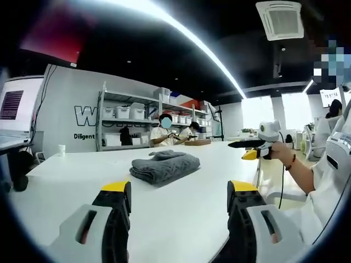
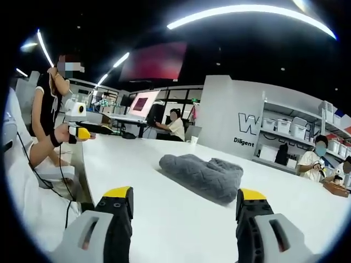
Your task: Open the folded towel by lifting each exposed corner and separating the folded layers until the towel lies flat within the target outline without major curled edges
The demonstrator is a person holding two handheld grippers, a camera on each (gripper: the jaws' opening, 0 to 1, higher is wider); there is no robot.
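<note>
A folded grey towel (image 1: pixel 164 166) lies on the white table (image 1: pixel 71 181), a short way ahead of my left gripper (image 1: pixel 180 193), whose yellow-tipped jaws stand wide apart with nothing between them. In the right gripper view the same towel (image 2: pixel 204 175) is a thick lumpy bundle ahead and slightly right of my right gripper (image 2: pixel 184 198), also open and holding nothing. The right gripper (image 1: pixel 249 147) is held in a hand over the table's right edge, apart from the towel. At the far left of the right gripper view, the left gripper (image 2: pixel 77 131) is held in a hand.
The table's edge (image 1: pixel 256 175) runs close on the right, with a person's white sleeve and a hanging cable beside it. A white cup (image 1: pixel 61 149) stands at the far left. Shelves with white bins (image 1: pixel 129 112) and seated people are beyond the table's far end.
</note>
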